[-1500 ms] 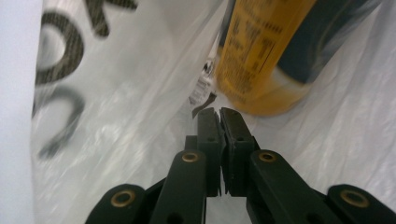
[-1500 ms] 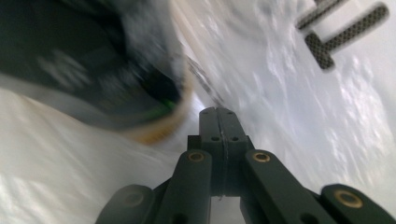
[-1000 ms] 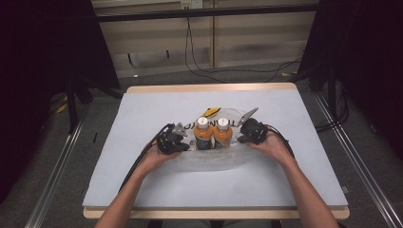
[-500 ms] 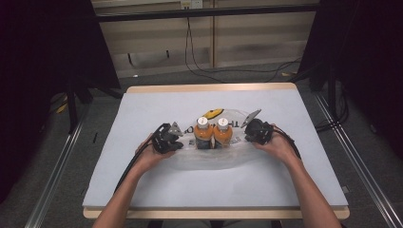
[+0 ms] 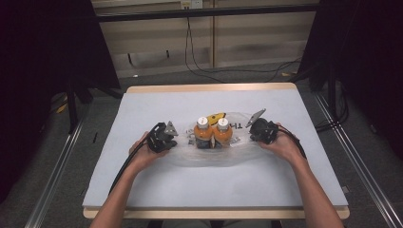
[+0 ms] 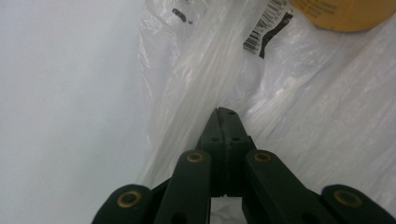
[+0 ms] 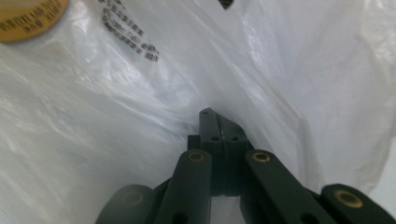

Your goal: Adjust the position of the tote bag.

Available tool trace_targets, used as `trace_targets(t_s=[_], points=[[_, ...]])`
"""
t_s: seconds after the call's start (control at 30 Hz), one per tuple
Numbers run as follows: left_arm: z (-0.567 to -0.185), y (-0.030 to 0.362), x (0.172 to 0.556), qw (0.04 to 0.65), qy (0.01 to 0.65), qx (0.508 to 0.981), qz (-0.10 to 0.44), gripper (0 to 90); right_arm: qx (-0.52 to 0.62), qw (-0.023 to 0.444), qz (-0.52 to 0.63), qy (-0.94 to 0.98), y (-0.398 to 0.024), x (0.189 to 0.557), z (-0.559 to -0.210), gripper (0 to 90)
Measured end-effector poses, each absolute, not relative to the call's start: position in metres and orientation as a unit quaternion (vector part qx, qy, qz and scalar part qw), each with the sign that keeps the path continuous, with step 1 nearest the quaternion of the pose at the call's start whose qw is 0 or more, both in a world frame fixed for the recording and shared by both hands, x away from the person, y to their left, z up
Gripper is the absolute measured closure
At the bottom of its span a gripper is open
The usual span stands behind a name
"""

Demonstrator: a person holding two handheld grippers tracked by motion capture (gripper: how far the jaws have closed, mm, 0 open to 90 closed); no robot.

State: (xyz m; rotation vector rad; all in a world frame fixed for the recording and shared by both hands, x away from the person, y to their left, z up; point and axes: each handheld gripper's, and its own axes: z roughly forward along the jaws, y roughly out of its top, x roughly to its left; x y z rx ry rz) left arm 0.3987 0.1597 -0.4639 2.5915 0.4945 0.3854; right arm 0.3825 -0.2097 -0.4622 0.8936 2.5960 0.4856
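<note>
Both jaws clenched: left hand-held gripper (image 6: 223, 122) pinching a fold of bag (image 6: 299, 107), right hand-held gripper (image 7: 218, 125) pinching the opposite side. Bag flat on counter (image 5: 142, 175), two bottles (image 5: 212, 134) upright mid-bag. Risks: thin film slipping or tearing under pull; bottles tipping if edges rise unevenly. Film clear, crinkled, glossy; bottles round, orange, white-capped; counter matte, pale.

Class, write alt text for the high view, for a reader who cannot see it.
Two orange bottles lie in a clear plastic bag on a white table. The left gripper and right gripper, each hand-held, meet the bag's opposite ends.
</note>
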Motion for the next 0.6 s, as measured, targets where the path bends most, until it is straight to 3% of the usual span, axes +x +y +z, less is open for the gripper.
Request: trace_targets(t_s=[0.6], points=[[-0.464,0.187,0.387,0.238,0.190,0.943,0.138,90.0,0.321,0.183,0.151,0.917,-0.227,0.376,-0.460,90.0]])
